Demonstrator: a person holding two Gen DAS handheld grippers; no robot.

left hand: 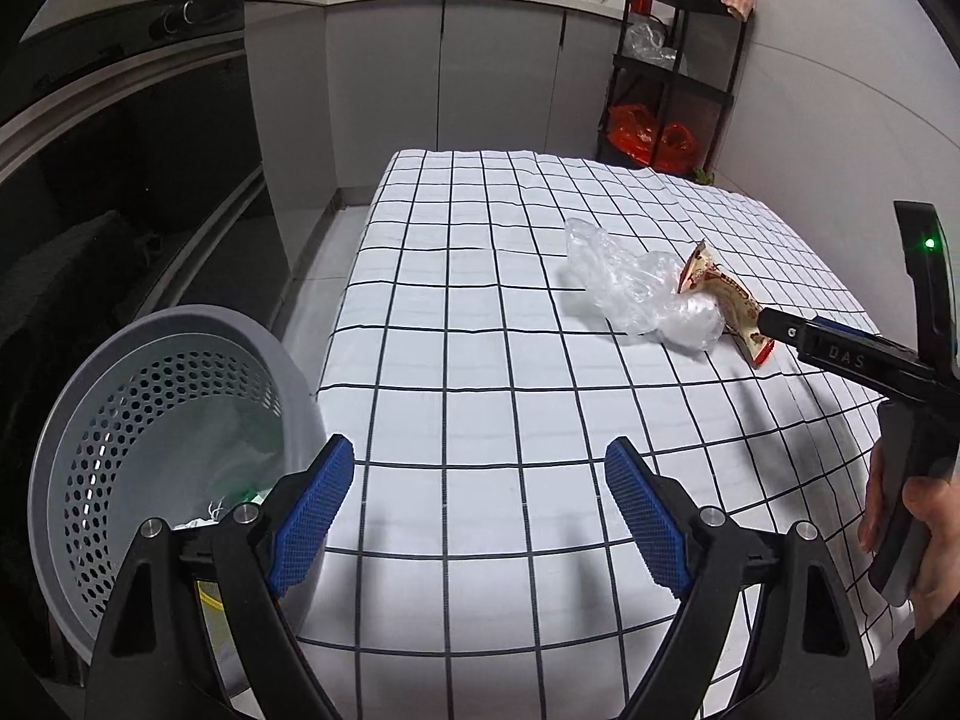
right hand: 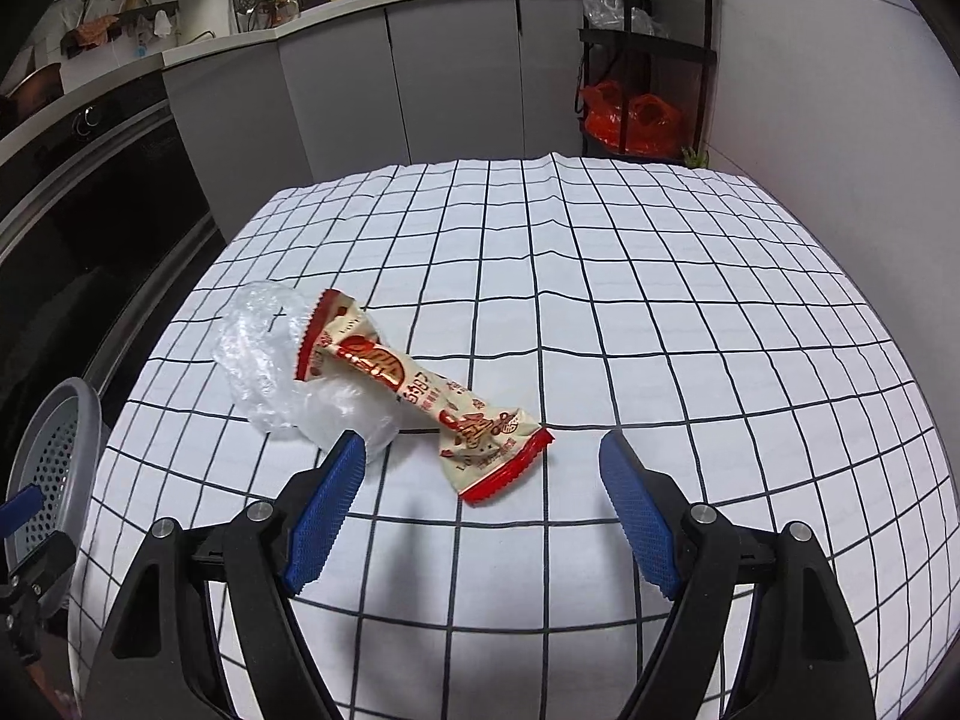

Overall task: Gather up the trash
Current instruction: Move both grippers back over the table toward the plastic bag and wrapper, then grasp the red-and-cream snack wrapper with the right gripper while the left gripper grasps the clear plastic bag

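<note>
A tabletop [right hand: 660,300] is covered by a white cloth with black lines in squares. On it, a red and cream snack wrapper [right hand: 420,384] is seen lying flat and twisted in the middle. A crumpled clear plastic bag [right hand: 264,360] is found just beside the wrapper, touching it on the left. The right claw [right hand: 480,504] is held wide open, low over the cloth, with nothing between its blue pads [right hand: 324,510]. The near red end of the wrapper is seen just in front of the gap. The left claw [left hand: 480,516] is also held wide open and nothing is gripped by it. A gray basket [left hand: 144,408] with many small holes is seen at the left edge of the tabletop, just beside the left claw. Some bits of trash are seen inside it. A black shelf [right hand: 648,48] with orange bags [right hand: 630,120] is seen far behind, by the wall.
</note>
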